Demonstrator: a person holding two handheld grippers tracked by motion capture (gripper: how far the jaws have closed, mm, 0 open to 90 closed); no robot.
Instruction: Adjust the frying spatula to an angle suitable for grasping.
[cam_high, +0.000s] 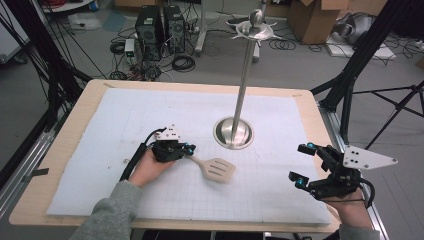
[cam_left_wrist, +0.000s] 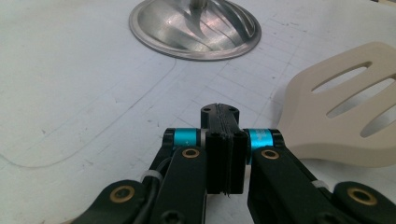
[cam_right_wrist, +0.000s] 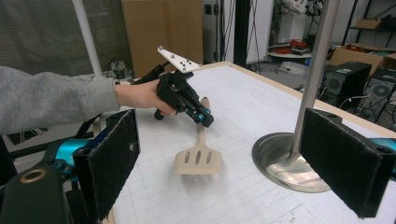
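Note:
A beige slotted spatula (cam_high: 216, 169) lies flat on the white mat (cam_high: 125, 150), blade towards the right. My left gripper (cam_high: 189, 148) rests low at the spatula's handle end, pads pressed together with nothing between them (cam_left_wrist: 219, 112). The blade (cam_left_wrist: 336, 121) lies just right of its jaws, and the handle runs under the right jaw. My right gripper (cam_high: 300, 162) hovers near the table's right edge, jaws wide apart and empty. In the right gripper view its pads (cam_right_wrist: 112, 158) frame the spatula (cam_right_wrist: 198, 161) and the left gripper (cam_right_wrist: 205, 117).
A tall steel stand with a round base (cam_high: 233, 133) and a pole (cam_high: 245, 75) rises mid-table behind the spatula; hooks ring its top (cam_high: 256, 27). Its base (cam_left_wrist: 196, 28) lies just ahead of the left gripper. Computers, cables and boxes sit on the floor beyond.

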